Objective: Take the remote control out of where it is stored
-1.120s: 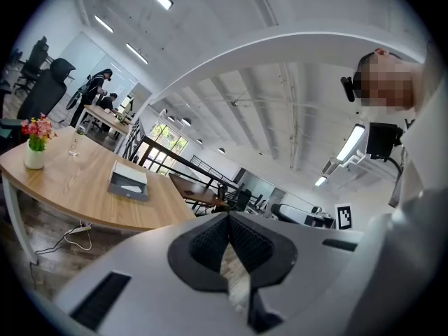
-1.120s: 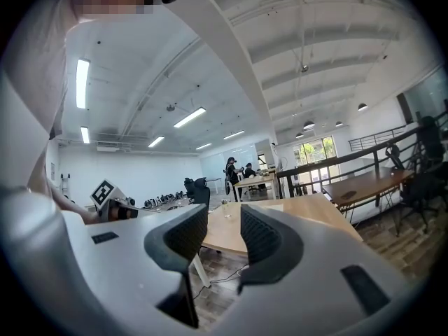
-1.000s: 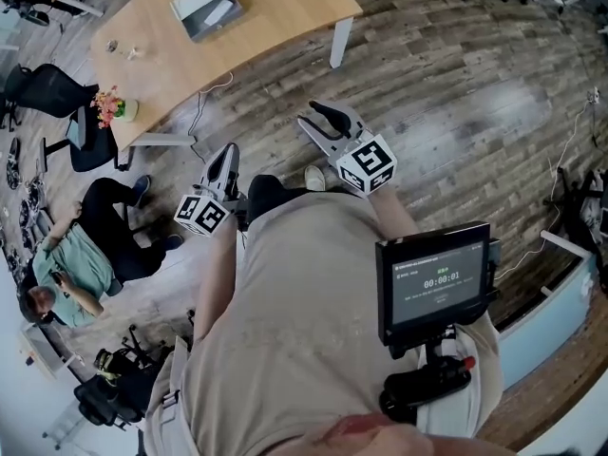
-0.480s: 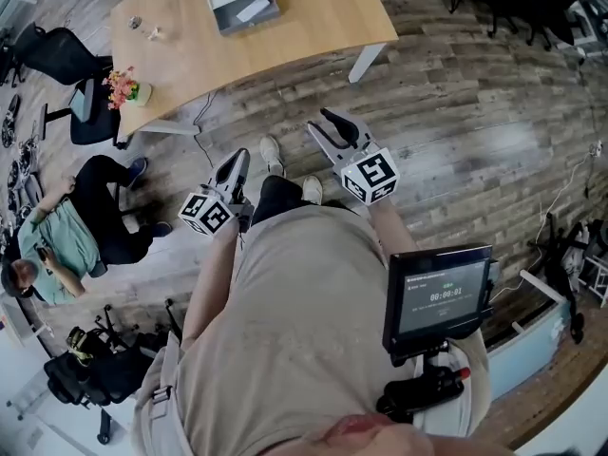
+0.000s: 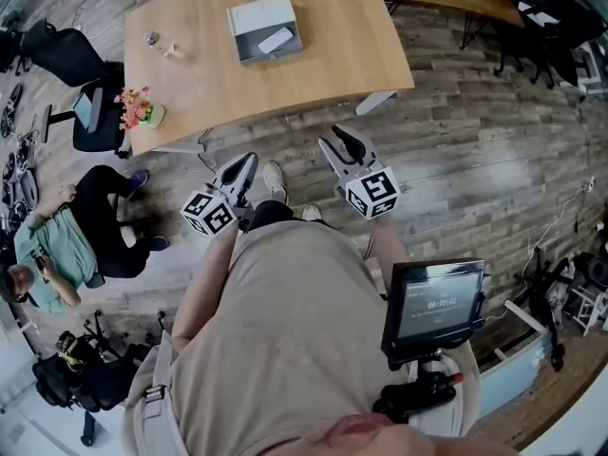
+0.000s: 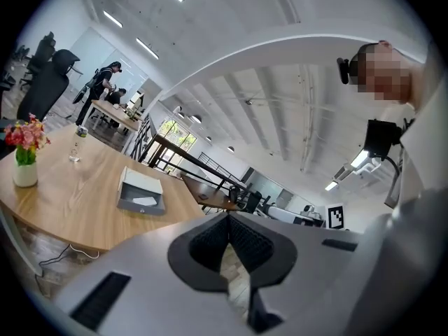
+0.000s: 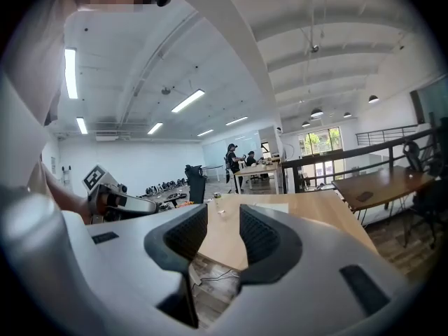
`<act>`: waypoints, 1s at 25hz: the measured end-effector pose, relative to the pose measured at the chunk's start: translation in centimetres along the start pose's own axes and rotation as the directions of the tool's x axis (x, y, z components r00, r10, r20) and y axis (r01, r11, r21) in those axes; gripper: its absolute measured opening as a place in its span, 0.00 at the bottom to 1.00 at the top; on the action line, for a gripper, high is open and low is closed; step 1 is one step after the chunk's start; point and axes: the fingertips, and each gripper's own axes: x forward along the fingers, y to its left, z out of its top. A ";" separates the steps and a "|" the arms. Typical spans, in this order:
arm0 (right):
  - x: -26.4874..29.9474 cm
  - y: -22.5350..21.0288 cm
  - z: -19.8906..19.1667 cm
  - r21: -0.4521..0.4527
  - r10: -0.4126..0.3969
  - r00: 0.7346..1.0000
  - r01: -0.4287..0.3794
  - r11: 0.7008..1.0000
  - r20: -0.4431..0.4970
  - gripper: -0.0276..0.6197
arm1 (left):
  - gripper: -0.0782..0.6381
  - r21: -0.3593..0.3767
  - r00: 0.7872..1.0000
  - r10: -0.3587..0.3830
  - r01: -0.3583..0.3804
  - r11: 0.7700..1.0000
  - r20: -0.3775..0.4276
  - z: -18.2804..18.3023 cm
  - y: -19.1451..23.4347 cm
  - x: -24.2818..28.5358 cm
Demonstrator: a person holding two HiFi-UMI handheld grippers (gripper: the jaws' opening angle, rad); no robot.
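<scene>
A white remote control (image 5: 275, 40) lies in an open grey box (image 5: 249, 15) on the far part of a wooden table (image 5: 313, 65). The left gripper view also shows the box (image 6: 142, 203) and the remote (image 6: 144, 201) well ahead. Both grippers are held low in front of the person's body, over the plank floor and short of the table. My left gripper (image 5: 249, 160) (image 6: 227, 219) is shut, pads touching, nothing in it. My right gripper (image 5: 334, 139) (image 7: 224, 219) is shut too, with only a slim gap between its pads and nothing there.
A pot of pink flowers (image 5: 141, 112) stands at the table's near left corner, and small glass items (image 5: 157, 39) sit left of the box. A seated person (image 5: 57, 245) and office chairs (image 5: 57, 55) are at the left. A screen (image 5: 432, 302) hangs at the chest.
The table with the box has drawn closer and shifted right in the head view. Both grippers keep their place before the body and stay shut.
</scene>
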 end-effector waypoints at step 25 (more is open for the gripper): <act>19.5 -4.6 5.8 -0.101 -0.060 0.998 0.057 0.993 -0.028 0.27 | 0.12 0.019 0.996 -0.072 0.071 0.997 0.050 13.6 15.0 5.0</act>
